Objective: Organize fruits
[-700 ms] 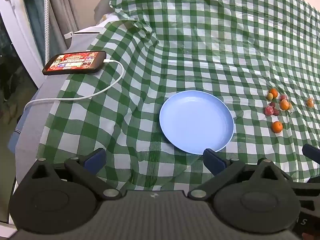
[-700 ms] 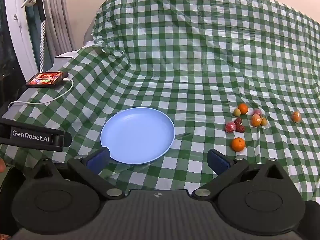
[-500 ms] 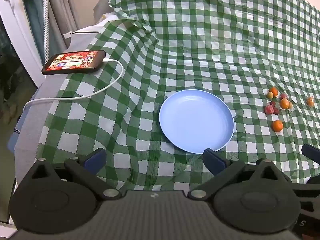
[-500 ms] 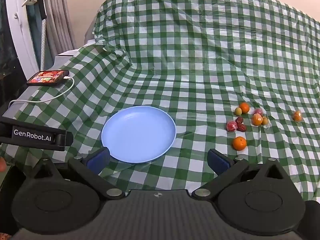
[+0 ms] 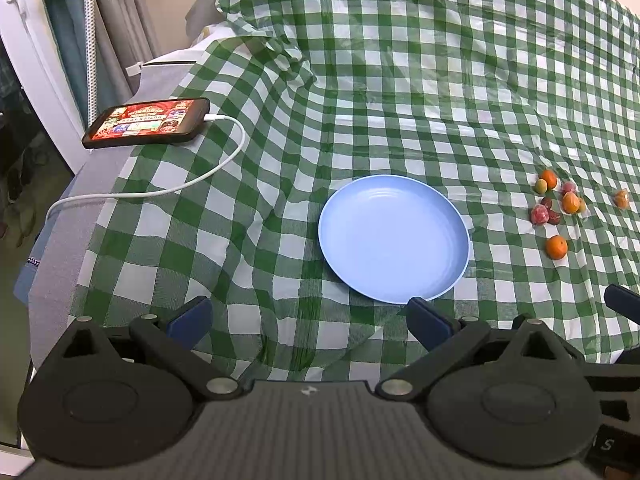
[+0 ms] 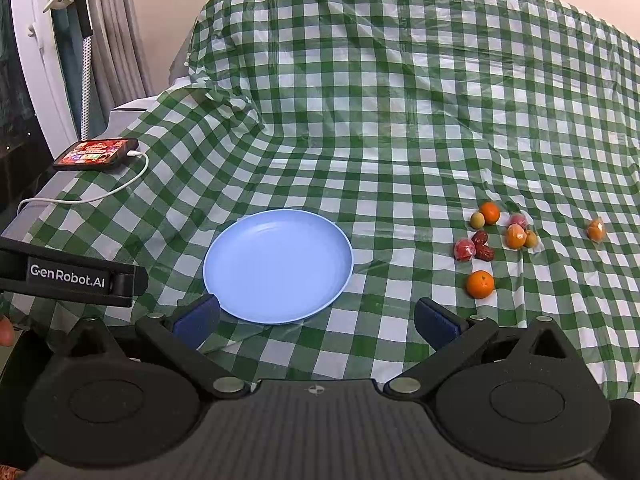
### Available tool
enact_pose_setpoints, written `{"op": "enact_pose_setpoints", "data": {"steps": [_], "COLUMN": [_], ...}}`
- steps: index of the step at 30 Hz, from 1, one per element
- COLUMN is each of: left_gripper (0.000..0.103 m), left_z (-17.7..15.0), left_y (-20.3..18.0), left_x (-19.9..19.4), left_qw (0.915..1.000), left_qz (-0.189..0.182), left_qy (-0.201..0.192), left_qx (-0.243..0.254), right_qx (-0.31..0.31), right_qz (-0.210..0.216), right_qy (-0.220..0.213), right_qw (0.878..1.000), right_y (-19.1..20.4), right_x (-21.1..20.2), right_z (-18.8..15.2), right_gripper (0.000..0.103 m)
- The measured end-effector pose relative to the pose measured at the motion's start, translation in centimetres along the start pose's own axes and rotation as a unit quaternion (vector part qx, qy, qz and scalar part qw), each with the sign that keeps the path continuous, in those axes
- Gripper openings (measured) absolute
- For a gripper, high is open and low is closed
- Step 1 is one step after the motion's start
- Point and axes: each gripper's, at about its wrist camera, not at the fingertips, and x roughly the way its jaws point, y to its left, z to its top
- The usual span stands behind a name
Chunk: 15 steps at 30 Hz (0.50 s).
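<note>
both grippers' jaws gape wide, empty, near the round pale-blue plastic plate (image 6: 278, 266); small orange, red and yellowish fruits (image 6: 480, 284) right of it, kinds unclear.

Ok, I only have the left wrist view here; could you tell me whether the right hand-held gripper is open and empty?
Observer: Yes, the right hand-held gripper is wide open, with only tablecloth between its fingers.
Operator: Thank you. Which fruit lies closest to it?
Observer: An orange lying by itself, just beyond the right finger.
Operator: And where is the plate from there?
Observer: Ahead and to the left, with its near rim right beside the left finger.
</note>
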Motion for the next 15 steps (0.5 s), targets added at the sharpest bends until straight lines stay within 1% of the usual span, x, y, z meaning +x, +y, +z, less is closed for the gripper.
{"op": "enact_pose_setpoints", "data": {"steps": [15], "left_gripper": [0.103], "left_z": [0.05], "left_y": [0.28], "left_x": [0.41], "left_qw": [1.0], "left_qz": [0.003], "left_qy": [0.006], "left_qx": [0.0], "right_qx": [0.004], "right_qz": [0.0], "right_qy": [0.004], "right_qw": [1.0], "right_y": [0.07], "right_x": [0.18], "right_z": [-0.05], "right_gripper": [0.102]}}
